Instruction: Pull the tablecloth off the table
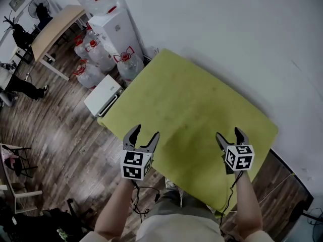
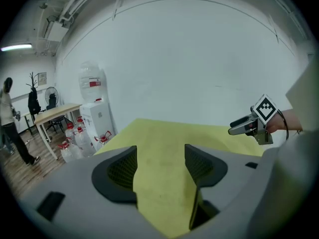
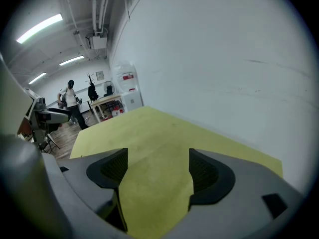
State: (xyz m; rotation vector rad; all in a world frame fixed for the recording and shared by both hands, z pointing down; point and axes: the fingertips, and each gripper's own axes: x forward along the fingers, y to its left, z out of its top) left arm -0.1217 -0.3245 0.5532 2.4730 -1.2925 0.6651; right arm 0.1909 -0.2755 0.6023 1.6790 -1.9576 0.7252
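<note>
A yellow-green tablecloth (image 1: 192, 105) covers a table that stands against a white wall. Both grippers hang over its near edge, in front of the person's body. My left gripper (image 1: 145, 133) is open near the cloth's near-left side. In the left gripper view the cloth (image 2: 164, 138) shows in the gap between the dark pads (image 2: 122, 168), and nothing is pinched by the left gripper (image 2: 160, 166). My right gripper (image 1: 228, 133) is open over the near-right part. In the right gripper view its jaws stand apart on the right gripper (image 3: 154, 171), with the cloth (image 3: 149, 133) spread flat beyond.
A white water dispenser (image 1: 118, 26) stands to the left of the table, with several water bottles (image 1: 96, 59) and a white box (image 1: 103, 95) on the wooden floor. A wooden desk (image 1: 53, 32), a person (image 1: 22, 87) and a chair (image 1: 15, 165) lie further left.
</note>
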